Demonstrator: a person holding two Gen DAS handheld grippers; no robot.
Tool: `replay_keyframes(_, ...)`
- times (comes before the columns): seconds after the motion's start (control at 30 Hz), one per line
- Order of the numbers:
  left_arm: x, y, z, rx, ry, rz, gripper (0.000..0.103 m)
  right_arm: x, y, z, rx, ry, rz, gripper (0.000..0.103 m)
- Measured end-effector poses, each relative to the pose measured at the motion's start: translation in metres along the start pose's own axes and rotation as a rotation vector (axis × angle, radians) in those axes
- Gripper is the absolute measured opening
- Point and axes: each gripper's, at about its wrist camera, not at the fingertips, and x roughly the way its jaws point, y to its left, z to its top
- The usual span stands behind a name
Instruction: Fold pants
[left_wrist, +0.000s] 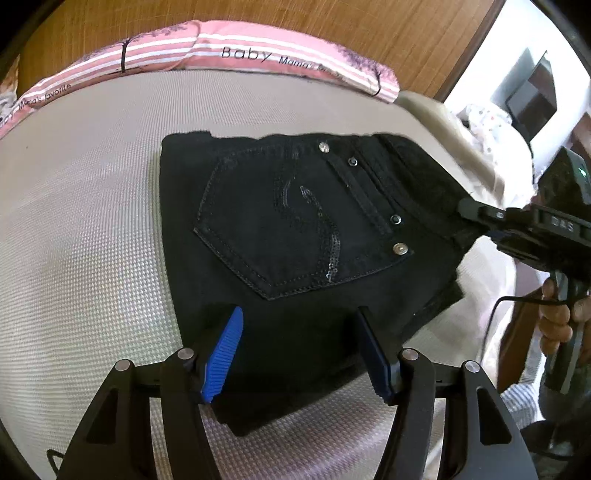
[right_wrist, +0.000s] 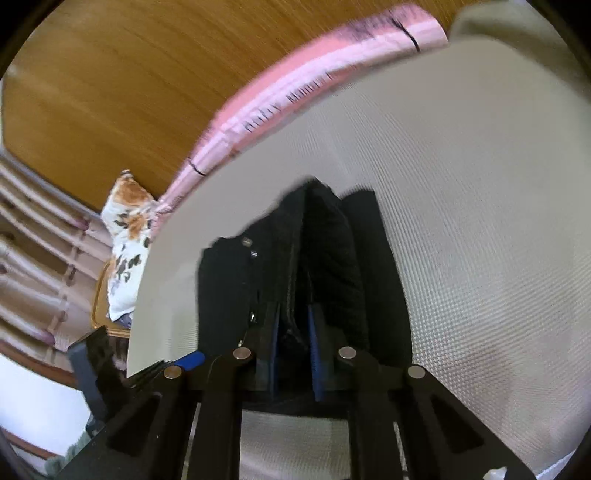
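White textured mattress (left_wrist: 92, 221) under folded black pants (left_wrist: 295, 229), waistband rightward in the closed right claw (right_wrist: 293, 332); left claw (left_wrist: 299, 354) open.

A pink striped pillow (left_wrist: 236, 48) lay along the wooden headboard (left_wrist: 369, 26) at the far edge of the textured white mattress (left_wrist: 81, 229), with a floral cushion (right_wrist: 127, 236) beyond.

Pants (left_wrist: 295, 229) on mattress (left_wrist: 92, 221); pillow (left_wrist: 240, 48) behind.

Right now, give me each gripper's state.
Left gripper: jaws open above the black jeans, gripping nothing.
Right gripper: jaws shut on the jeans' waistband edge.
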Motion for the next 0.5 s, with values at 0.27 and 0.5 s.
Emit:
replay_keyframes(0.27, 0.009, 0.009, -0.009, 0.019, 0.091, -0.013, 0.063, 0.018, -0.019, -0.028, -0.033, 0.088, -0.164, 0.012)
replay_keyframes(0.5, 0.008, 0.005, -0.010, 0.044, 0.094, 0.011, 0.063, 0.028, -0.018, -0.022, -0.080, 0.131, -0.223, 0.024)
